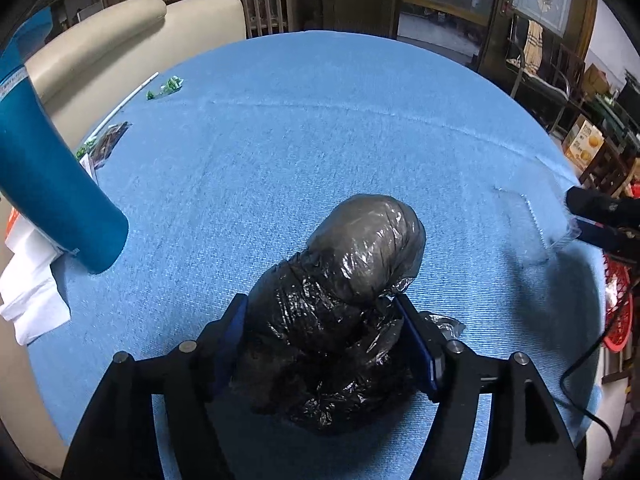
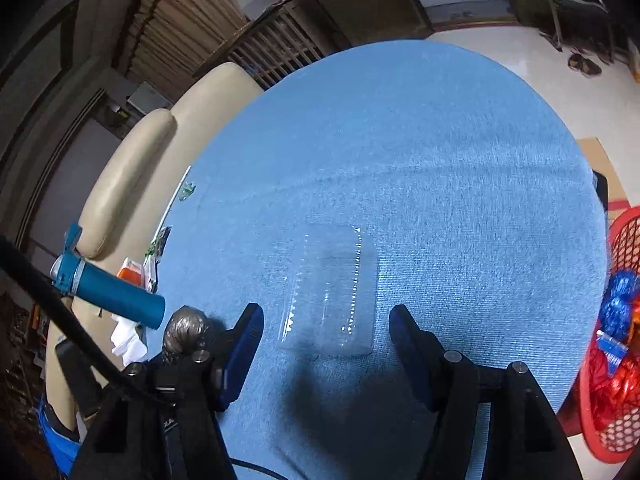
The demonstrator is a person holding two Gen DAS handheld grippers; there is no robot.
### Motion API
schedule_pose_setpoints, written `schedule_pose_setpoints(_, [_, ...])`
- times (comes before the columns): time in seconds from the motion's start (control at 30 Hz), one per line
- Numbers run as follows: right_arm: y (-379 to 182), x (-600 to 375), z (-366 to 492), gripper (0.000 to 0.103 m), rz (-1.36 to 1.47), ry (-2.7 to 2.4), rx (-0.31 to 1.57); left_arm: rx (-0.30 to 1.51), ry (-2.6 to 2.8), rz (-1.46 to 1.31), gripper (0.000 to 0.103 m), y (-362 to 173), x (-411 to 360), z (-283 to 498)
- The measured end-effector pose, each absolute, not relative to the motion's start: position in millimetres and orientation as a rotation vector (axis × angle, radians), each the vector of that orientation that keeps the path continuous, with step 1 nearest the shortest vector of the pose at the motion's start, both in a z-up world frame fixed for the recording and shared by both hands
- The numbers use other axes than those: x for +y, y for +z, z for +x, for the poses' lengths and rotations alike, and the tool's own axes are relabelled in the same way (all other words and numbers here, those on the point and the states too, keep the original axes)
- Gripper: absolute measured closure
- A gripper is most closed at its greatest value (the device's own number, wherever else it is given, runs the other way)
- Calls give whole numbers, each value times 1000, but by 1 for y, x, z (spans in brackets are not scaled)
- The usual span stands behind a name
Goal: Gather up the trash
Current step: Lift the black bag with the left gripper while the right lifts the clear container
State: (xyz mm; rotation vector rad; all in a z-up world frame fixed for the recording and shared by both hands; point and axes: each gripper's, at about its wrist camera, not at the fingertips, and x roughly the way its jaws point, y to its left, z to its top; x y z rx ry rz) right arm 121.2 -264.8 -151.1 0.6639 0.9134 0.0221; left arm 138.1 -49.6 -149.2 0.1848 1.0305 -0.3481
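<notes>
A crumpled black plastic bag (image 1: 344, 292) lies on the blue tablecloth (image 1: 320, 128), bulging between the two blue-padded fingers of my left gripper (image 1: 320, 316). Its sides touch the pads, but the jaws stand wide and do not squeeze it. A clear plastic clamshell box (image 2: 332, 292) lies flat on the cloth just ahead of my right gripper (image 2: 326, 320), which is open with nothing between its fingers. The left wrist view catches that gripper (image 1: 576, 216) at the table's right edge, by the clear box (image 1: 520, 228). The black bag (image 2: 186, 330) shows at the lower left of the right wrist view.
Green wrappers (image 1: 168, 86), a white straw (image 1: 124, 106) and a dark packet (image 1: 110, 142) lie at the far left. A teal tube (image 1: 52, 184) leans over white tissue (image 1: 32, 300). A red mesh basket (image 2: 616, 360) holding blue and red trash stands right of the table. A beige sofa (image 1: 120, 32) is behind.
</notes>
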Motion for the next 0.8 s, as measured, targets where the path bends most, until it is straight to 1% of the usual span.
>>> schedule_pose_setpoints(0.23, [-158, -253, 130, 35, 671, 34, 922, 1049, -352, 128, 31, -148, -44, 138])
schedule_pose_setpoints(0.3, [-159, -249, 132, 40, 655, 29, 923, 1053, -350, 129, 31, -148, -44, 138])
schedule_pose_setpoints(0.37, [-160, -247, 134, 48, 641, 23, 923, 1062, -346, 121, 30, -150, -43, 140])
schedule_pose_setpoints(0.6, [-161, -244, 137, 49, 635, 14, 907, 1120, -349, 52, 29, -157, -36, 150])
schedule_pose_setpoints(0.77, [-161, -243, 141, 49, 636, 17, 914, 1119, -349, 77, 29, -157, -42, 150])
schedule_pose_setpoints(0.8, [-162, -243, 142, 47, 637, 22, 920, 1118, -350, 80, 29, -157, -44, 151])
